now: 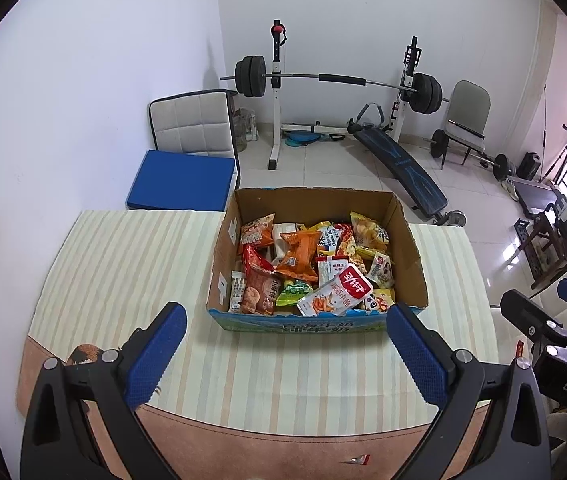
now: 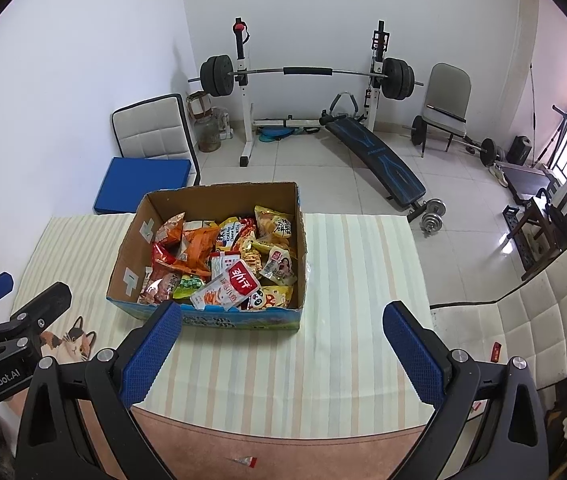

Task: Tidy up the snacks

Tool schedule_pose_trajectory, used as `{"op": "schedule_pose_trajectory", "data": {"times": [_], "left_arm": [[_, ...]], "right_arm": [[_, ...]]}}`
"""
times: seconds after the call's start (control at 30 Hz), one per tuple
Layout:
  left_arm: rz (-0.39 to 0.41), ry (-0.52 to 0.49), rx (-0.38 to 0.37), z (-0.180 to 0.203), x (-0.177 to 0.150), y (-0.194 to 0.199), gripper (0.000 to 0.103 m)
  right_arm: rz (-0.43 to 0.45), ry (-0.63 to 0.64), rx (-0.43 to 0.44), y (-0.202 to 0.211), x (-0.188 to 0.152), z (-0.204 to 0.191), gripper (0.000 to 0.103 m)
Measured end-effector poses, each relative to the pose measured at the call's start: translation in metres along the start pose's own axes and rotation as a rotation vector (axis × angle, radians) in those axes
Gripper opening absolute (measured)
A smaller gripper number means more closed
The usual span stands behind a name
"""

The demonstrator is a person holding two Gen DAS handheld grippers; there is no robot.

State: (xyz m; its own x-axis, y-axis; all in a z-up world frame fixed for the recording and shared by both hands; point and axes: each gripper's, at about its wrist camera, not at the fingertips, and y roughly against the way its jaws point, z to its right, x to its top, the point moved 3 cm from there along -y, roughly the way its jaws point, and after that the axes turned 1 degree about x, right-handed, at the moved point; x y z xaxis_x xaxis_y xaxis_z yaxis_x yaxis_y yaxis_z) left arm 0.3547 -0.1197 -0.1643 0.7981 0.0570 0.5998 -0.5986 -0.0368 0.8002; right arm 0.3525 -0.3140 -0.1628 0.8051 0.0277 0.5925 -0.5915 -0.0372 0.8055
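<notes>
Grippers: we hold the left gripper (image 1: 286, 354) and the right gripper (image 2: 282, 354) side by side short of the box, both spread wide with nothing between the blue pads (image 1: 155, 354).
Box: cardboard box (image 1: 413, 256) sits straight ahead of the left gripper and ahead-left of the right one, on the striped tablecloth (image 1: 123, 264); its near wall stands just beyond our fingertips.
Snacks: loose packets heaped inside, overlapping; a red-and-white fish-snack pouch (image 1: 335, 290) lies on top, nearest the left gripper, with an orange packet (image 1: 299, 254) further in.
Risk, pinch: packets look slick and air-filled, so we judge a shallow bite could squirt one out, and a hard one might burst it.
Risk, double pick: with layers overlapping, closing on the top pouch may drag its neighbour along and spill it over the low near wall.
Risk, box: it looks light; a fingertip catching the torn near rim could shove or tip it.
Risk, crowding: the right gripper shows close at the left camera's right edge, so we expect a clash if both reach in together.
Strays: small red wrapper (image 2: 495, 351) on the chair cushion (image 2: 531, 320), to the right of the right gripper; easy to overlook.
</notes>
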Motion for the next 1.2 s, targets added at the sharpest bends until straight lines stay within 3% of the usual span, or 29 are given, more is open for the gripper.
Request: {"op": "schedule_pose_trajectory", "data": {"times": [1.2], "left_arm": [[-0.005,0.013,-0.005,-0.0016,-0.0051,0.0006,0.103]], "right_arm": [[0.020,0.009,-0.003,0.0104,0.0009,0.0030,0.103]]}}
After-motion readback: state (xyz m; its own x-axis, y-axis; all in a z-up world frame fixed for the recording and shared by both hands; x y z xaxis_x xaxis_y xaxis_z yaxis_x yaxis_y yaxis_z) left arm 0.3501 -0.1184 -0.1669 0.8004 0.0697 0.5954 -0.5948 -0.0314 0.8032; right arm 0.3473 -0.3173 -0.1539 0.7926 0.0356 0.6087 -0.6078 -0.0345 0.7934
